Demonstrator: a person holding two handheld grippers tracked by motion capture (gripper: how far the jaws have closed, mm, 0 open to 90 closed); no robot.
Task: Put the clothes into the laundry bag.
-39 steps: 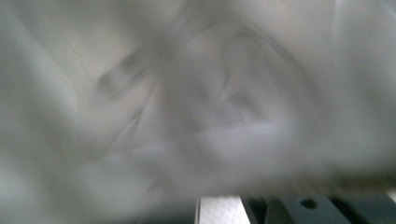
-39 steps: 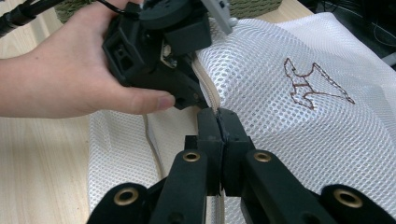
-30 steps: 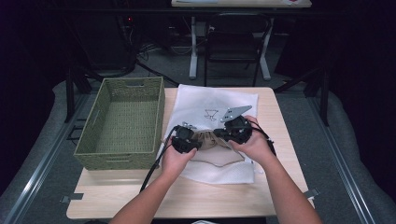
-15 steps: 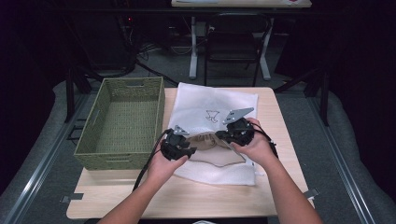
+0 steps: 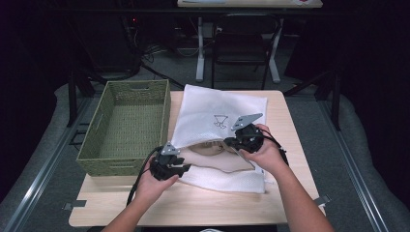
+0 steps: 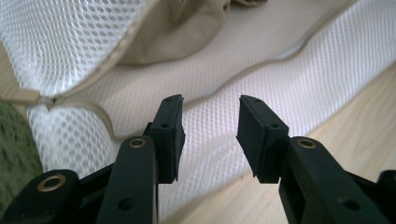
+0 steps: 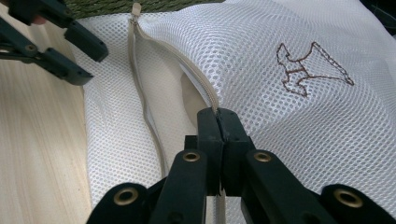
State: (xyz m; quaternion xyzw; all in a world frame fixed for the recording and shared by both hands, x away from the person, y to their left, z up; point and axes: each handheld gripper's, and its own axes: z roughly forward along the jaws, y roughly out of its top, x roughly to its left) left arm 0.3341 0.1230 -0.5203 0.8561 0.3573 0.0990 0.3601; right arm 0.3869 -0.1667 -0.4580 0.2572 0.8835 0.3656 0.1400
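We see the mesh bag unzipped, beige garment inside. Right gripper pinches the upper zipper edge; left gripper gapes empty, so removal probably remains.

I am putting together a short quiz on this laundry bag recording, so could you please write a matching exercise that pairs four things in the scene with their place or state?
Things:
1. left gripper
2. right gripper
3. green woven basket
4. beige garment

Places or states:
A. lies inside the white mesh bag, showing through its open mouth
B. jaws apart, holding nothing, at the bag's near left corner
C. jaws shut on the bag's upper zipper edge
D. stands on the left part of the table, beside the bag

Pairs: 1-B, 2-C, 3-D, 4-A
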